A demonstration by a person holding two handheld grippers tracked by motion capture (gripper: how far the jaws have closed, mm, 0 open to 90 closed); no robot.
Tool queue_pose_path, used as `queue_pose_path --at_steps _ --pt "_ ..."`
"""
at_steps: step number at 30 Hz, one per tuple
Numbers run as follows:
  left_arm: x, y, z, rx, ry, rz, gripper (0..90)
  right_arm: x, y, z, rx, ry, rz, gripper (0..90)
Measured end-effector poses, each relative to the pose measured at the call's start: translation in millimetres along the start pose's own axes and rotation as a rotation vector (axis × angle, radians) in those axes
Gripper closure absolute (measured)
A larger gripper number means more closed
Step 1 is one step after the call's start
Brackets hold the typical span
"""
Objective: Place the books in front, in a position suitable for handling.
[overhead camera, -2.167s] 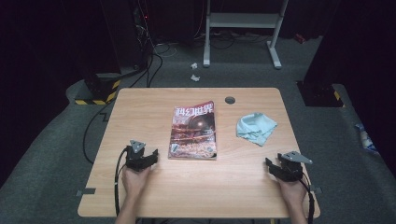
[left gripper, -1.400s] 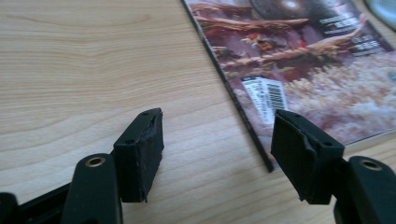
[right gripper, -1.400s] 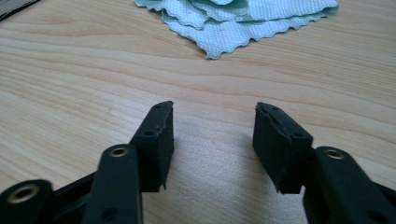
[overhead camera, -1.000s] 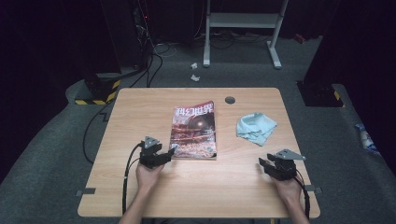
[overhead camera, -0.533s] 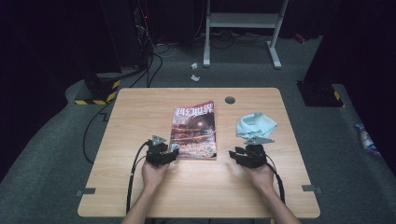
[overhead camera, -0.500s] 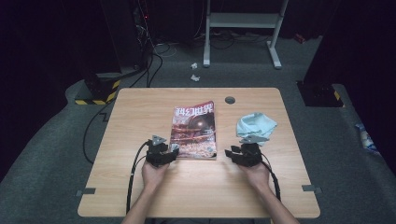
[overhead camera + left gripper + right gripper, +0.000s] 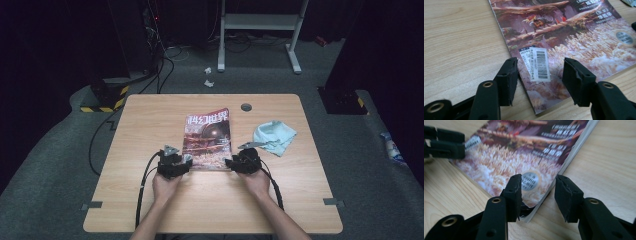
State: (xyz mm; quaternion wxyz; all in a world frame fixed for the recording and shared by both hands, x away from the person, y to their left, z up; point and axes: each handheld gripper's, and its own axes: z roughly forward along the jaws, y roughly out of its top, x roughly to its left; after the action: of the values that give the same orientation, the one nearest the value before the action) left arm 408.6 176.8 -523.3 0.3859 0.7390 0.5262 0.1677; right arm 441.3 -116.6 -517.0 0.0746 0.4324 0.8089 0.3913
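The left gripper (image 7: 539,75) has its jaws spread, straddling the near left corner of the magazine (image 7: 574,37), with the barcode sticker (image 7: 539,63) between them; one jaw sits over the bare table (image 7: 461,37), the other over the cover. The right gripper (image 7: 537,195) is likewise spread, straddling the near right corner, with a round silver sticker (image 7: 529,180) in the gap. The magazine lies flat at the table's middle. A light blue cloth (image 7: 274,136) lies to its right, apart.
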Motion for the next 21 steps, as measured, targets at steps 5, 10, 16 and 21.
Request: queue_pose_path --at_steps 5,10,16,21 --pt "-3.5 0.4 -1.0 0.013 0.001 -0.013 46.6 -1.6 -2.9 -0.1 0.0 0.006 0.024 58.0" --pt "-9.2 -0.3 -3.5 0.033 -0.007 -0.001 48.3 -2.2 -7.9 -4.8 -0.006 -0.011 -0.007 59.3" --pt "-18.0 -4.5 -6.7 0.041 -0.03 0.022 49.4 -2.7 -15.3 -11.9 -0.014 -0.024 -0.025 59.8" --pt "-30.5 -10.2 -10.2 0.046 -0.059 0.047 50.2 -3.4 -24.2 -23.1 -0.002 -0.031 -0.036 60.0"
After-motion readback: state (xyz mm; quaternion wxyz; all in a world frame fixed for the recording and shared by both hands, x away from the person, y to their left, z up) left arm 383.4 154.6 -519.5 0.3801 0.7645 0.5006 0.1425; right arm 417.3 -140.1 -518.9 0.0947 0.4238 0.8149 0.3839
